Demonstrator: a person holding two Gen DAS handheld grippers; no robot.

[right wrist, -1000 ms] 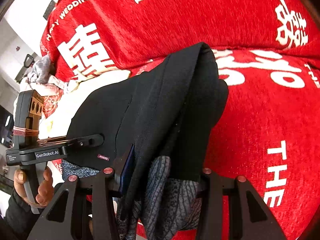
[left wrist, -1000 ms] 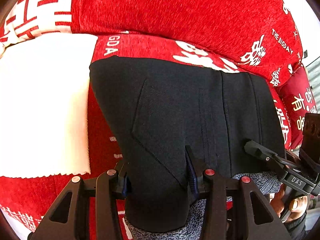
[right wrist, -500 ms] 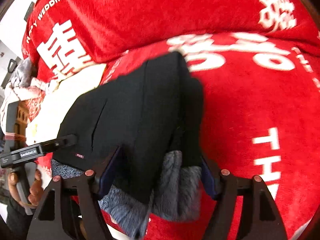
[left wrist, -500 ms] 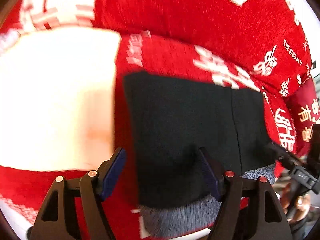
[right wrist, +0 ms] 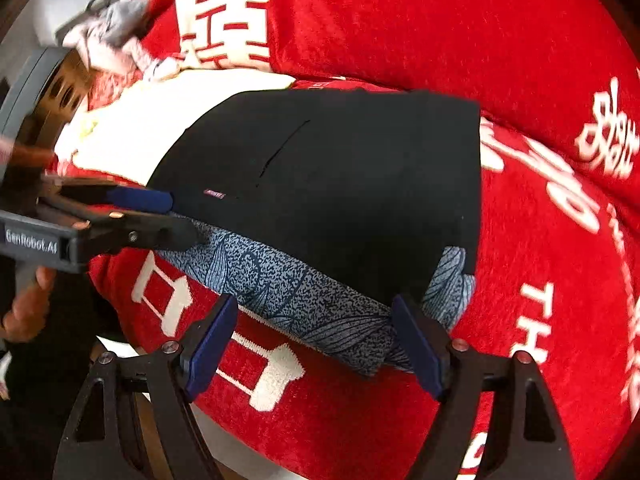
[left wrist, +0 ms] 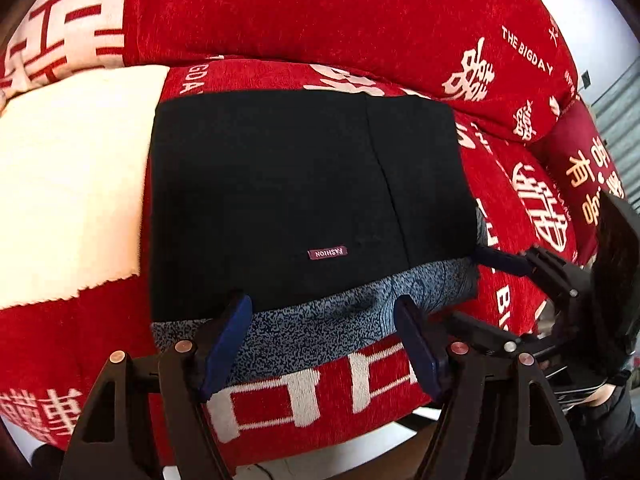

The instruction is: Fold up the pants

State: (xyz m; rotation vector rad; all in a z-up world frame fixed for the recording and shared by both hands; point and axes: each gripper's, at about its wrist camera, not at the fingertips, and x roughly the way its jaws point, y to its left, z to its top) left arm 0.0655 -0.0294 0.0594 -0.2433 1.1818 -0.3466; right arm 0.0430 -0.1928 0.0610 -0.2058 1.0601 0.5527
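Your red sofa seat [left wrist: 520, 184] carries the black pants [left wrist: 304, 192] folded flat by its front edge, beside the white cloth [left wrist: 68, 184]; your left tongs [left wrist: 324, 344] and right tongs [right wrist: 316, 344] gape wide, empty, just before the waistband

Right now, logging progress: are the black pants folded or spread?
Folded: the black pants lie as a flat rectangle, patterned grey lining showing along the near edge.
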